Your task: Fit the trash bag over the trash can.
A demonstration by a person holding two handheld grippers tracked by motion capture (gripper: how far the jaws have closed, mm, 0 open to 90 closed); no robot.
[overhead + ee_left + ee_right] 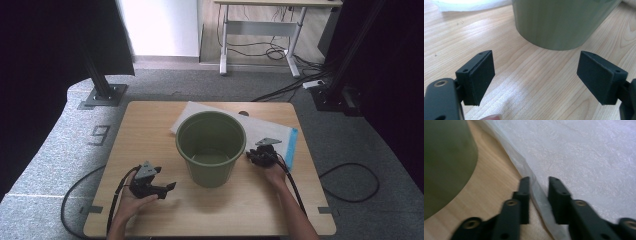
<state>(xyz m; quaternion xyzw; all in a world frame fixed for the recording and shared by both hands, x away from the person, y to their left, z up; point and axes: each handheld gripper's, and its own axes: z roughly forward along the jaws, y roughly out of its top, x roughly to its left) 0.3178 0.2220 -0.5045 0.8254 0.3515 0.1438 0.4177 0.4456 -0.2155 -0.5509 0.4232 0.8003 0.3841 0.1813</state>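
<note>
Right gripper [537, 195]: jaws drawn close either side of the near edge of the white foam sheet [584, 157]; a sliver of gap remains, so I can't tell whether the pads actually press it. Sheet lies flat on the wooden table [150, 130], running behind the green bucket [211, 147]. Bucket stands upright mid-table, just left of my right gripper [260, 156]. Left gripper [535, 75]: jaws spread wide, nothing between them, bare tabletop below, bucket's base near ahead. In the high view, left gripper [167, 187] sits low beside the bucket.
</note>
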